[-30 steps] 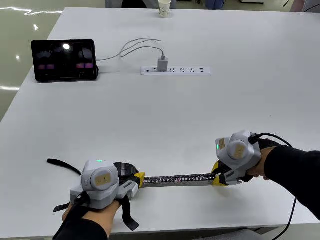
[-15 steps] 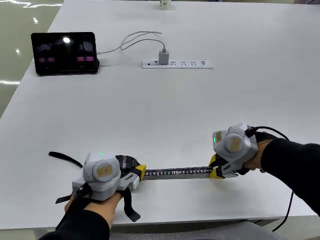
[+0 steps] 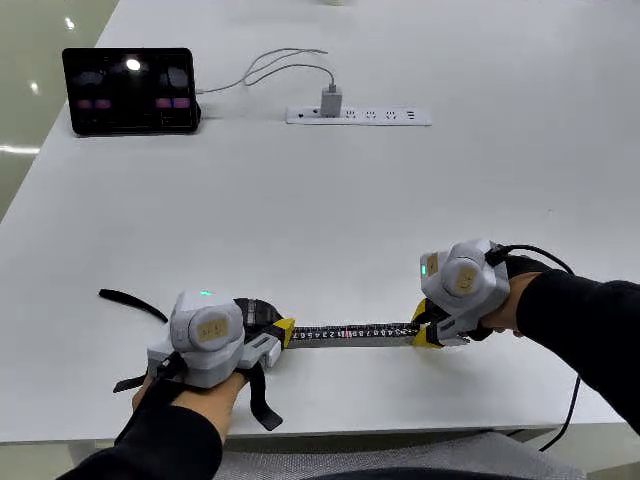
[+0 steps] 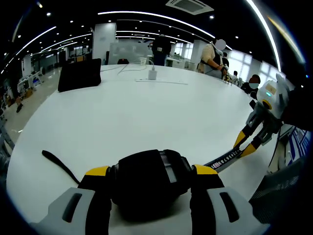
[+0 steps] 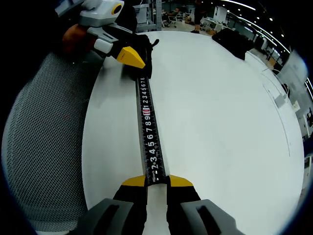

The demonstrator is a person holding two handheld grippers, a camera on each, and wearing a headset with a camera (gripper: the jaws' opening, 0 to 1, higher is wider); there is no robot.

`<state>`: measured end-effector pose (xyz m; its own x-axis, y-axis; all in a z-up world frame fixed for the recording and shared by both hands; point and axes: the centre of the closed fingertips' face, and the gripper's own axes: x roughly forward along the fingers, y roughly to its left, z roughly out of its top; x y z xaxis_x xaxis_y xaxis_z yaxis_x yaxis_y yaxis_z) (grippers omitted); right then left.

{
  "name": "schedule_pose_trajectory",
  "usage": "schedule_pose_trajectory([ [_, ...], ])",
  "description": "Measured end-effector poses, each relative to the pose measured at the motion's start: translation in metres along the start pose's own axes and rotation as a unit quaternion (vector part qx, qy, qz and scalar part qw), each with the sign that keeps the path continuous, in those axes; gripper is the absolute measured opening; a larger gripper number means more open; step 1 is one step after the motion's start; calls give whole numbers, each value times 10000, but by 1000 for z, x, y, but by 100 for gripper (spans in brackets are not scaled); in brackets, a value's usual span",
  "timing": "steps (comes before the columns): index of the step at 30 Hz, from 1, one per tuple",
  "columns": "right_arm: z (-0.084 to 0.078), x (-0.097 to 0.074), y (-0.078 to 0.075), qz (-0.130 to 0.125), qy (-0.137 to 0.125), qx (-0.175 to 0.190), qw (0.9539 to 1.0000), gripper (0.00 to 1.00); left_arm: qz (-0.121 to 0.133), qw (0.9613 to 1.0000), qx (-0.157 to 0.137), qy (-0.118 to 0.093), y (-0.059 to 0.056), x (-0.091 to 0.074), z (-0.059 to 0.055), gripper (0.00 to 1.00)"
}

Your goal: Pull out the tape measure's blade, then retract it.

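Observation:
The tape measure's black case (image 3: 256,316) rests on the white table near its front edge, and my left gripper (image 3: 272,342) is shut around it. In the left gripper view the case (image 4: 149,180) sits between the yellow-tipped fingers (image 4: 97,172). The blade (image 3: 352,332) runs out flat to the right along the table. My right gripper (image 3: 424,334) is shut on the blade's end. In the right gripper view the numbered blade (image 5: 148,128) stretches from the right gripper (image 5: 156,183) to the case (image 5: 143,55) and the left gripper (image 5: 128,55).
A dark tablet (image 3: 130,90) stands at the far left. A white power strip (image 3: 358,116) with a charger and cable lies at the back. A black strap (image 3: 128,302) trails left of the case. A mesh chair seat (image 5: 44,147) sits below the table's front edge.
The right gripper has come a little closer to the case, so the drawn-out stretch of blade is shorter. The left gripper has kept its hold in place.

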<state>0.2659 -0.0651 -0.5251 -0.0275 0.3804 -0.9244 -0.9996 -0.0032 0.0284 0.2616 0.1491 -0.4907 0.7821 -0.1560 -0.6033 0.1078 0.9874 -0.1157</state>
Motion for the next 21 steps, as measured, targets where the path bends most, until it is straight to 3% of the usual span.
schedule_pose_trajectory([
  [21, 17, 7, 2, 6, -44, -26, 10000, 11, -4, 10000, 26, 1, 0, 0, -1, 60],
])
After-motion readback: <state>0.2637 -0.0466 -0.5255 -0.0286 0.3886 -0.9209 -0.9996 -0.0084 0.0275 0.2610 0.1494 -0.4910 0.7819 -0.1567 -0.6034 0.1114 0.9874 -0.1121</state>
